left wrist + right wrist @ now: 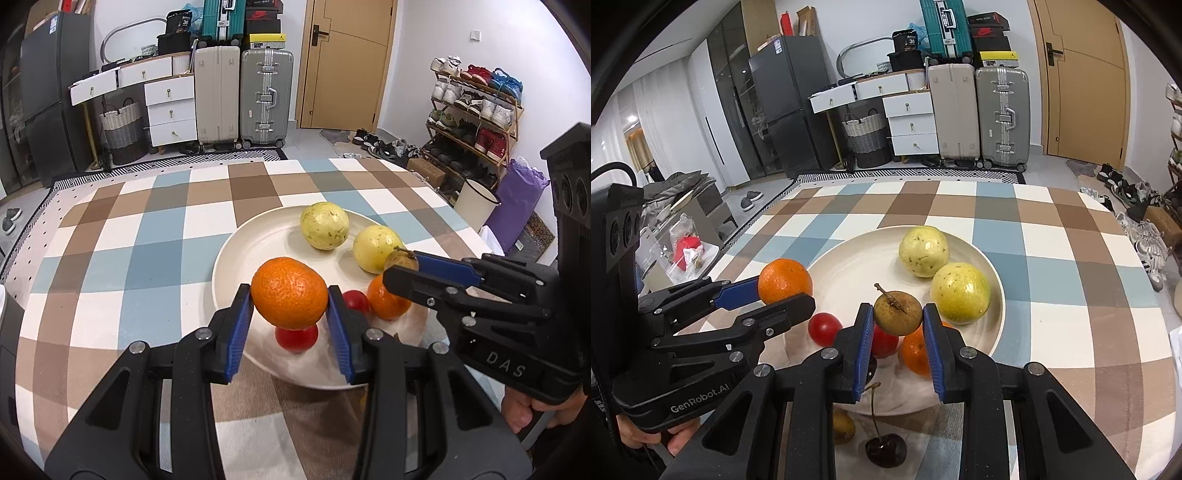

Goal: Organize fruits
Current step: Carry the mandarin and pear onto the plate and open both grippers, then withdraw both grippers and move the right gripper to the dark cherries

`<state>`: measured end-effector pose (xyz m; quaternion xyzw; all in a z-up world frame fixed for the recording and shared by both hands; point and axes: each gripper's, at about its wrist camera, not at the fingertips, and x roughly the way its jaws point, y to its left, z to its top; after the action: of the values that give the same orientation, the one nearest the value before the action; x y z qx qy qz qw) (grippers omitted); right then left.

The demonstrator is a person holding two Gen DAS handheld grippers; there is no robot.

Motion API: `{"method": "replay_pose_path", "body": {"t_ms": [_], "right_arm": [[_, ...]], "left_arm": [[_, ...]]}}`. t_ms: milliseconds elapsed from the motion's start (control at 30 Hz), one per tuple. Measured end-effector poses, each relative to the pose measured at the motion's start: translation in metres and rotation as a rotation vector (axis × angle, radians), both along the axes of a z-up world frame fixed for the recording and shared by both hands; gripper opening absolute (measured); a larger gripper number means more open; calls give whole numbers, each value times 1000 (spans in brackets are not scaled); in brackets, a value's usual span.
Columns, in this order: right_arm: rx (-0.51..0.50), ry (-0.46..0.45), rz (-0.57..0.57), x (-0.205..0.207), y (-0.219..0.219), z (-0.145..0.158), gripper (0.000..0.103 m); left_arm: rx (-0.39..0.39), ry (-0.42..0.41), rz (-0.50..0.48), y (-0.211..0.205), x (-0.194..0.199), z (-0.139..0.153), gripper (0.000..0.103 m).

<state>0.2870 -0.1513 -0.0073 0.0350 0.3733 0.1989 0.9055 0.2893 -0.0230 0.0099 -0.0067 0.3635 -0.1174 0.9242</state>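
Gripping an orange (pixel 289 292) between its blue pads, the left tool (pixel 290 301) holds it above the plate's (pixel 236 254) near-left rim, so the open centre lies ahead and slightly right. From the right wrist, the right tool (pixel 897 314) is closed on a small brown pear (pixel 897 312), stem pointing away, over the near fruits, with two yellow fruits (pixel 960 293) just beyond; judging by this, either release is a short drop.

checked tablecloth (pixel 155 236), suitcases (pixel 266 96), shoe rack (pixel 476 110)
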Motion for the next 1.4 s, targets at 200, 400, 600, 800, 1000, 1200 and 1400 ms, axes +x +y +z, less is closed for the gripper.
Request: {"method": "replay_pose_path", "body": {"t_ms": [200,400,600,800,1000,1200,1400], "right_arm": [[-2,16,-15,10,1,-7,28],[-5,25,-23,15,2,-11,28],[-3,28,-29,18,1,-12,28],[-12,12,-26,16,0,-11,40],[-16,-12,-45,2,-11,-2,60],[11,-15,-74,-19,-33,6,97],[-9,-14,-68,-41,-41,11,103]], "left_arm": [[6,10,4,-2,10,-6,37],[14,16,3,-2,17,-11,37],[12,29,2,-3,20,-16,37],[16,8,0,-2,17,-11,39],[36,-5,25,2,6,-3,71],[48,-26,37,11,-19,6,90],[71,-59,60,15,-49,16,103]]}}
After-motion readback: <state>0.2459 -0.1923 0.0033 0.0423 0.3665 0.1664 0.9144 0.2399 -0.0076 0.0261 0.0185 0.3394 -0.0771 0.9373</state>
